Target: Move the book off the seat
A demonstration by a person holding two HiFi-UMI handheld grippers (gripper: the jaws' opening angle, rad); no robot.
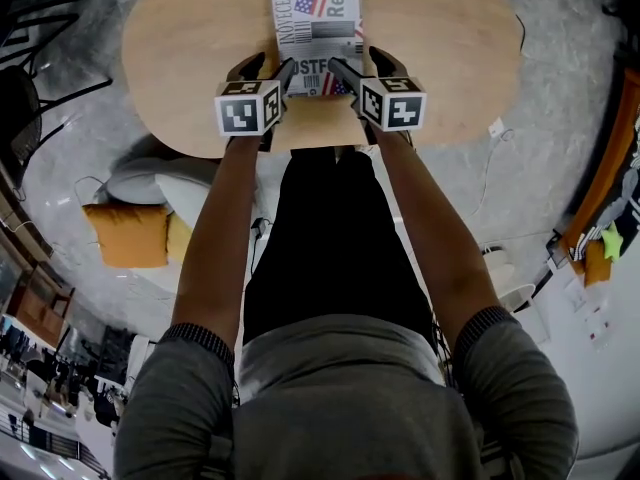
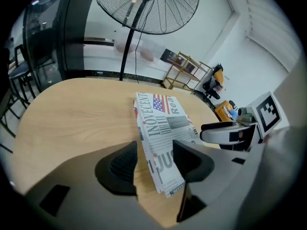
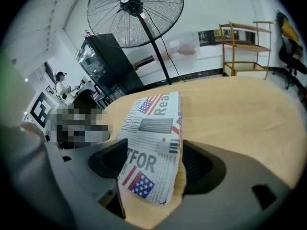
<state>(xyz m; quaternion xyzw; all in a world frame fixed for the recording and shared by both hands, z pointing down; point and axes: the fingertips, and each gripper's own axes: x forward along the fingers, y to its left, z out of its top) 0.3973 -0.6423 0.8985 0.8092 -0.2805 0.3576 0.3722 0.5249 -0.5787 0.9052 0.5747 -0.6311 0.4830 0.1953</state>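
We find the book lying flat on the round wooden desk, its near end close to the desk's front edge and its cover facing up. No part of it rests on any seat that we can see. The only seat in sight, a white chair with an orange cushion, stands on the floor well apart from the book, down to our left.

The left gripper has its fingers spread on either side of the book's near left corner, and bare wood shows between the outer finger and the book's edge. The right gripper straddles the near right corner the same way, fingers apart and not pressing on the cover.

We judge the main part done: the book sits on the desk, off the seat. What seems left is only to draw both grippers back from it.
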